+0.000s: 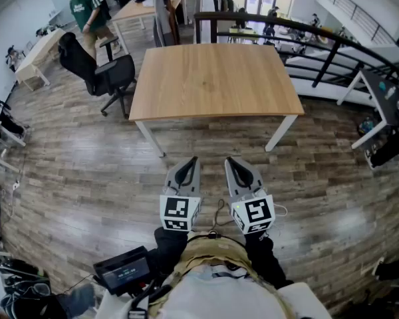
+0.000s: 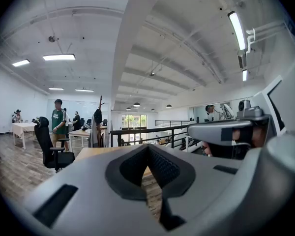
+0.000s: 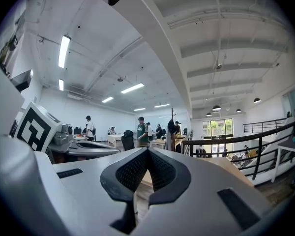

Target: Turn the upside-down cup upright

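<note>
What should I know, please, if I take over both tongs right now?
Left tongs: shut, empty, held roughly level, short of the wooden table.
Right tongs: shut, empty, beside the left tongs.
The cup: in no view; the table top looks bare.
Done: nothing that shows.
Left to do: find the upside-down cup, grasp it, turn it upright.
</note>
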Tool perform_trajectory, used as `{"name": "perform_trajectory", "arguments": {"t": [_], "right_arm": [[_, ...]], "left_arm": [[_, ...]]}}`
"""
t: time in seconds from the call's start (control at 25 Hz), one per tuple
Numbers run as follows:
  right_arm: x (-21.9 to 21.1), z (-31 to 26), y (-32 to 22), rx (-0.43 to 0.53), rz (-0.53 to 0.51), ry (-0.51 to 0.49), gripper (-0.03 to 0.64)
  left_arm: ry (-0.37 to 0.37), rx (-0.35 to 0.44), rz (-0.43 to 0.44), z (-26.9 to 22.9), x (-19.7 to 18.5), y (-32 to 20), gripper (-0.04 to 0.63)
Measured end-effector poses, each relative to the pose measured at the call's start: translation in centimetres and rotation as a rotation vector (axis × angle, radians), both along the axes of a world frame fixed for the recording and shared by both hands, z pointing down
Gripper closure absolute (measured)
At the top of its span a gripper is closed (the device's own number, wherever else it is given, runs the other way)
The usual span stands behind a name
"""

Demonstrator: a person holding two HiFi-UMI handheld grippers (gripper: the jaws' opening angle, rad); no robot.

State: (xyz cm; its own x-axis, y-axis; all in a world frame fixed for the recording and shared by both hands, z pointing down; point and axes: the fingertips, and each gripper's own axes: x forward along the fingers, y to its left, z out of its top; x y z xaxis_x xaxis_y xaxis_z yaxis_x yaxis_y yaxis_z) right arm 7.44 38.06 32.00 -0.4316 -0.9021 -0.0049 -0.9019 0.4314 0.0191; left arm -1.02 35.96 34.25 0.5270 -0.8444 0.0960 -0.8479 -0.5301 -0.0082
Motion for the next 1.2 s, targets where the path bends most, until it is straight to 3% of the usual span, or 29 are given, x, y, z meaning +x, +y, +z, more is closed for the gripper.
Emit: {"name": "perform_trajectory", "arguments": {"t": [0.2, 0.52, 0.92, 1.2], "right_arm": [[-0.8, 0.0, 0.5, -0.015, -0.009, 0.005, 0.598], [0.0, 0.0, 0.4, -0.027, 0.005, -0.007, 0.598], [0.8, 2.4, -0.7, -0.051, 0.010, -0.019, 0.597], [1.2, 5.2, -3.2, -0.109, 0.018, -0.032, 0.597]], "left_arm": [[0.004, -0.014, -0.024, 0.1, -1.3, 0.9, 0.594], [0.008, 0.010, 0.015, -0.6, -0.1, 1.6, 0.594], [0.021, 0.003, 0.030, 1.2, 0.0, 0.3, 0.594], [0.040, -0.044, 0.013, 2.8, -0.6, -2.3, 0.595]]}}
